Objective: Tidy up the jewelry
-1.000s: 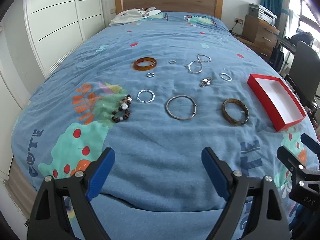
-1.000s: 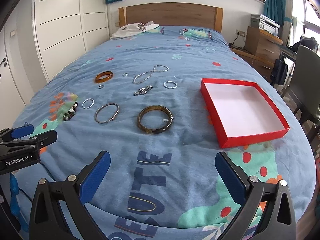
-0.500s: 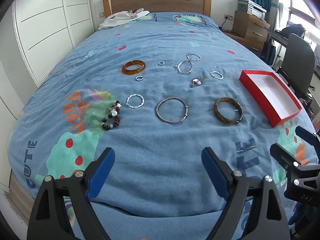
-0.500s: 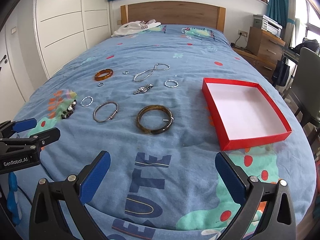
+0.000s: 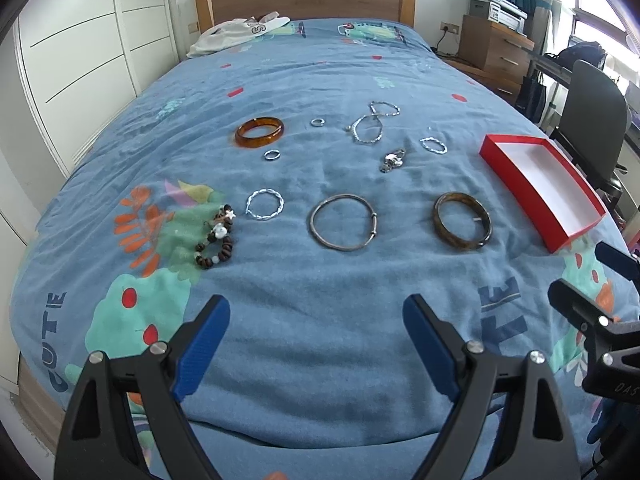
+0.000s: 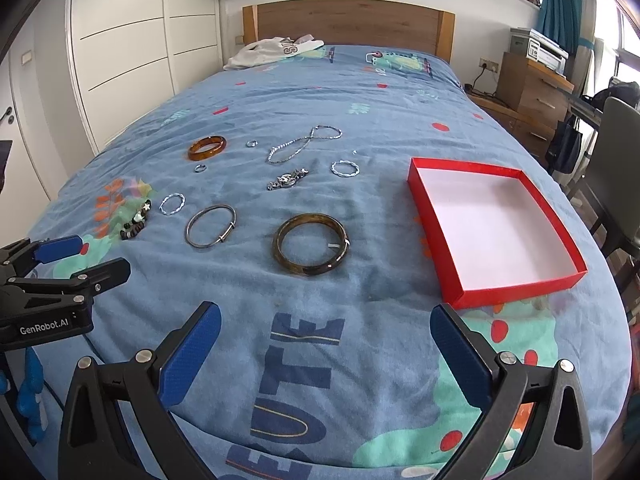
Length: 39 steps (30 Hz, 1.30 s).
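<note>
Both pairs of jaws stand wide apart and hold nothing: the left gripper (image 5: 316, 336) hangs over the near edge of the bed (image 5: 320, 80), the right gripper (image 6: 326, 344) beside it over the printed lettering. Over the last second both have drifted a little closer and squared up to the spread, the left one swinging slightly so the pieces sit more centrally before it; nothing on the quilt has been touched, so I judge the sorting has not begun. All the jewelry lies loose on the soft, slightly rumpled blue quilt. Nearest the right gripper is a thick, glossy dark brown bangle (image 6: 311, 244), and just right of it an open red box (image 6: 496, 232) with a plain white inside, holding nothing. Further left lie a thin smooth metal bangle (image 5: 343, 222), a small twisted silver ring-shaped bracelet (image 5: 265, 204) and a knobbly beaded bracelet (image 5: 216, 238). Beyond them rest a shiny amber bangle (image 5: 259, 132), two tiny rings, a looped silver chain (image 5: 370, 124) and a lumpy metal charm (image 5: 394, 159).
</note>
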Motion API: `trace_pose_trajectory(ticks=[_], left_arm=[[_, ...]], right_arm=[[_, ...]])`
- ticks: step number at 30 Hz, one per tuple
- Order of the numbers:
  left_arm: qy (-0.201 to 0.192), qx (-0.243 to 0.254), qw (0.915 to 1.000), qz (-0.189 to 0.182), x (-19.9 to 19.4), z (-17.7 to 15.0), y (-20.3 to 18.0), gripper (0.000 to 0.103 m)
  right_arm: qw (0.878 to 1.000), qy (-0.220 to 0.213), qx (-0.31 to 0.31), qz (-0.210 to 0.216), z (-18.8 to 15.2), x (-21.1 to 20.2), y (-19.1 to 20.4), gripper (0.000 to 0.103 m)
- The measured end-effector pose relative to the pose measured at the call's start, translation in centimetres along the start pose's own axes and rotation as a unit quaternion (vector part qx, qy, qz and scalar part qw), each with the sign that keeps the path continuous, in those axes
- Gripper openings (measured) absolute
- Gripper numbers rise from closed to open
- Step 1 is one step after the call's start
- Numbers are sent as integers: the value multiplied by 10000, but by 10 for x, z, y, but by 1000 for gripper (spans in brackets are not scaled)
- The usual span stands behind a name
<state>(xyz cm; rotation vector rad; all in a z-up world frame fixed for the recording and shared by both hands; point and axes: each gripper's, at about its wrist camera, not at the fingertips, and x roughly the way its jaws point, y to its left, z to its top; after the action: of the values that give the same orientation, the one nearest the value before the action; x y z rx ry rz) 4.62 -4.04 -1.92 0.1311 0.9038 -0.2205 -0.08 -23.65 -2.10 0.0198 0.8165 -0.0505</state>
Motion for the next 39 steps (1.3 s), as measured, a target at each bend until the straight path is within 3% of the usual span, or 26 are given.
trace_pose_trajectory(ticks=[14, 21, 32, 39], left_arm=[[81, -324, 9994, 32, 16, 2, 26, 88], [119, -952, 9954, 78, 25, 0, 76, 88], [252, -1014, 9937, 404, 61, 26, 103, 88], [395, -1105, 9923, 393, 87, 30, 115, 88]], right_arm=[[9999, 62, -59, 85, 8, 10, 5, 102], [9992, 87, -134, 358, 14, 24, 11, 90], [9985, 204, 7, 507, 24, 55, 7, 89], [9985, 236, 31, 495, 31, 73, 6, 89]])
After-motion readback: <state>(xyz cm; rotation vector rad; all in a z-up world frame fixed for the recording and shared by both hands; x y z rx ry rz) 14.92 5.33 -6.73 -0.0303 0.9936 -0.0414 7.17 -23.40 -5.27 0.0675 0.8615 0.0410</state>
